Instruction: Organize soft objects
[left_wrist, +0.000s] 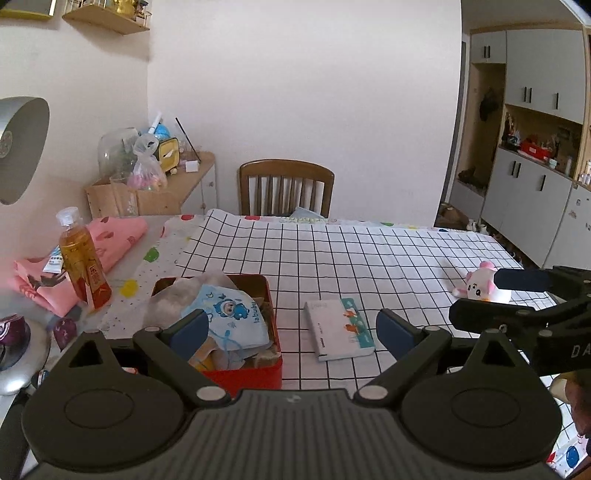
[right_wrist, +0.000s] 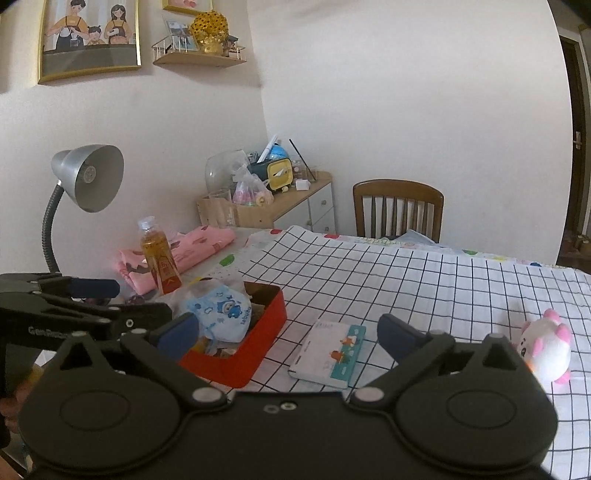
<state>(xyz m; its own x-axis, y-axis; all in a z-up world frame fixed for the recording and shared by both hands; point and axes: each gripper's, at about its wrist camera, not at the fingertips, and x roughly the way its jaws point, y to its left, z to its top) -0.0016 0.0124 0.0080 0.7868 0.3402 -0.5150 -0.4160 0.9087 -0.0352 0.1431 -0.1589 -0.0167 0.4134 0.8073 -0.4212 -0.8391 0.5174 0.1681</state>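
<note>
Both grippers, left gripper (left_wrist: 293, 328) and right gripper (right_wrist: 288, 334), have fingers wide apart, empty. Plush toy (right_wrist: 546, 349) lies on the tabletop (right_wrist: 424, 280), well right of the red box (right_wrist: 236, 365) holding cloths. Probably next: right gripper squeezes its body centrally.

Left gripper (left_wrist: 291, 328) and right gripper (right_wrist: 287, 330) were both held side by side, angled slightly downward, jaws spread wide with nothing between them.

My tablecloth (left_wrist: 369, 258) is white with a black grid—the tin (left_wrist: 273, 365) red, the cloth (left_wrist: 229, 317) inside pale blue with cartoon prints, the plush (right_wrist: 546, 350) pink-and-white.
</note>
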